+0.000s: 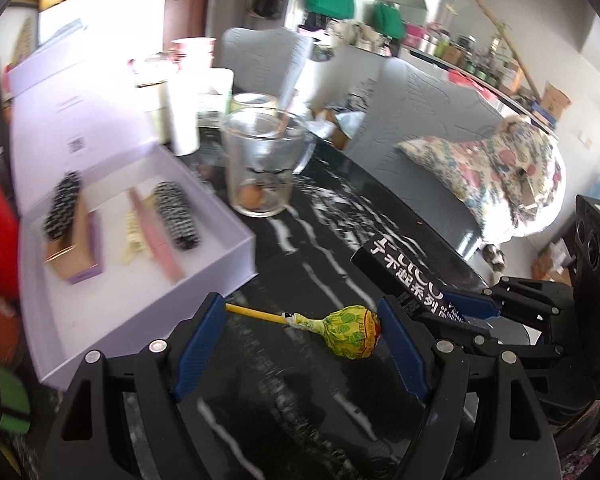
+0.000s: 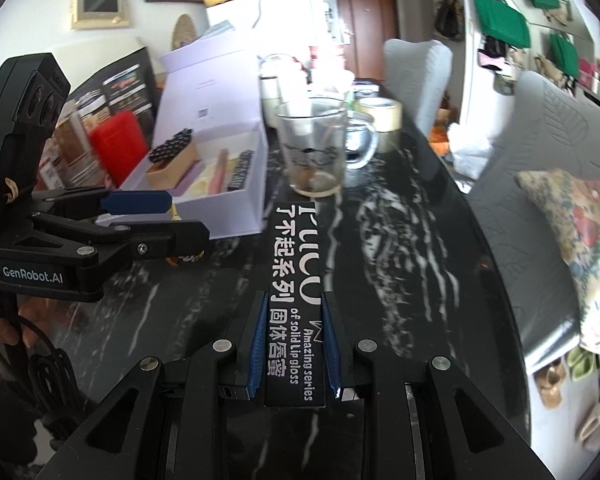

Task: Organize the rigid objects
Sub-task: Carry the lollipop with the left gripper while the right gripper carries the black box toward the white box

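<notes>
A black marble-patterned table [image 1: 324, 240] with white veins carried everything in view, and grey chairs [image 1: 428, 112] stood along its far side, one bearing a floral cushion [image 1: 496, 168]. On the table's left part sat an open lilac box [image 1: 140, 216] with its lid raised behind it; inside lay two black studded pieces [image 1: 176, 210], one of them resting on a tan block [image 1: 70, 248], with a pink stick [image 1: 156, 240] and a pale yellow clip between them. Beyond the box's far corner stood a clear glass mug [image 1: 260, 160] with something small and brown at its bottom, and a roll of tape [image 2: 380, 114] lay further back. The right gripper [image 2: 290, 344] was closed firmly on a long black lip gloss box [image 2: 294, 280] printed with white lettering, the blue pads [image 2: 256, 348] pressed against both its long sides, the box held just above the table and pointing toward the mug. The left gripper [image 1: 300, 336] had its jaws spread wide, low over the table just beside the lilac box's near corner. Between its blue pads [image 1: 200, 344] lay a lollipop [image 1: 352, 336] in a yellow-green wrapper, flat on the table, its wrapped head close to the right-side pad and its yellow stick reaching toward the left-side one; whether either pad touched it could not be told.
</notes>
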Available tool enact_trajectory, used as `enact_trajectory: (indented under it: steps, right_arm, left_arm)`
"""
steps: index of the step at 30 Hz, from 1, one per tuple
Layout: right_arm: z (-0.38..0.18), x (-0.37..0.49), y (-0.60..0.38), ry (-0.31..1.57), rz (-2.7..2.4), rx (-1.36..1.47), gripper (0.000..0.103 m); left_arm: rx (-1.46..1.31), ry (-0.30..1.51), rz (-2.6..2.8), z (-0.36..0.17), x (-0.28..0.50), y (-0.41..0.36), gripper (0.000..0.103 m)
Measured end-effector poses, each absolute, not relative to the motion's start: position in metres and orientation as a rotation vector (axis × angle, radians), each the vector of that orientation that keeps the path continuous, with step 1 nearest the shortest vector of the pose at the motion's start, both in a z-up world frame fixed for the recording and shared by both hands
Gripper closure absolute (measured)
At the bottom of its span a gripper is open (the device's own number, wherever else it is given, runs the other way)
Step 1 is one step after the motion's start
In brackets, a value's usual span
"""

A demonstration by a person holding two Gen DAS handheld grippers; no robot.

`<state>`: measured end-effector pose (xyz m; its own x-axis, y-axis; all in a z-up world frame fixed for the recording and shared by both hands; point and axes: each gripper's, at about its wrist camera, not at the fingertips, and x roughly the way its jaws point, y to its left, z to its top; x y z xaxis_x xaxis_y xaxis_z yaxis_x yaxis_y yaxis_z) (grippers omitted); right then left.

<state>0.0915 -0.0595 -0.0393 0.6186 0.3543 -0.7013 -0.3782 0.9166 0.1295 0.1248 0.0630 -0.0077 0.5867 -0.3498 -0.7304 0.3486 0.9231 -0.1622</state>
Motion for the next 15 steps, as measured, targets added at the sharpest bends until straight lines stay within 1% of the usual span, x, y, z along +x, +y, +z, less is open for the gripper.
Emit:
enact_trajectory:
  steps: [15]
  right_arm:
    - [-0.041,0.085,0.007,0.81,0.593,-0.107,0.078]
  left_arm:
    - [-0.091,0.822,-0.219,-0.001,0.091,0.132,0.025]
